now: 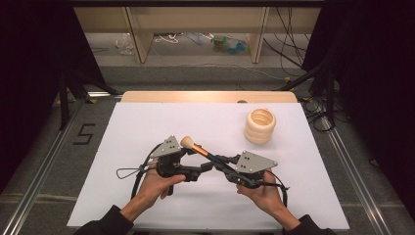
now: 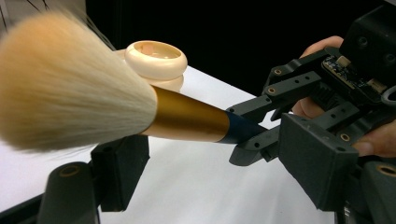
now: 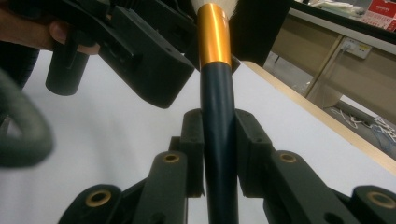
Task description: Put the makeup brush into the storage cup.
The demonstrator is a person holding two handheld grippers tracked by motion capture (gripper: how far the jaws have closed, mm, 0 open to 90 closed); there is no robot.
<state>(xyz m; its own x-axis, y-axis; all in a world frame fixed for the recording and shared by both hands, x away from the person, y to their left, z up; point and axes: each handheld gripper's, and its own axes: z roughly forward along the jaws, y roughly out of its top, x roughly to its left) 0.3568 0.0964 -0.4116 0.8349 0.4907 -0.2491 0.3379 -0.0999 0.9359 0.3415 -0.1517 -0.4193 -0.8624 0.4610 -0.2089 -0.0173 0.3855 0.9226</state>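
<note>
Right claw [image 1: 219, 162] is clamped on the dark blue handle of a makeup brush w/ gold metal collar and a fluffy cream bristle head [image 1: 195, 147]; in the right gripper view both black jaws press the handle [image 3: 218, 140] from either side. Brush is held up off the counter, slanting up-left, bristles toward the far left. Left claw [image 1: 198, 170] sits just beside the brush w/ its jaws spread, not gripping; in the left gripper view the bristle head [image 2: 70, 84] and gold collar pass above and between its two jaws, no pad pressing on it. Both grippers are held by a person's hands, dark sleeves coming in from the near edge. Under them a white-topped counter [image 1: 147, 127] w/ a pale wood far edge. Well apart, far right on the counter, stands a cream ribbed ring-stack holder [image 1: 260, 126], upright.
</note>
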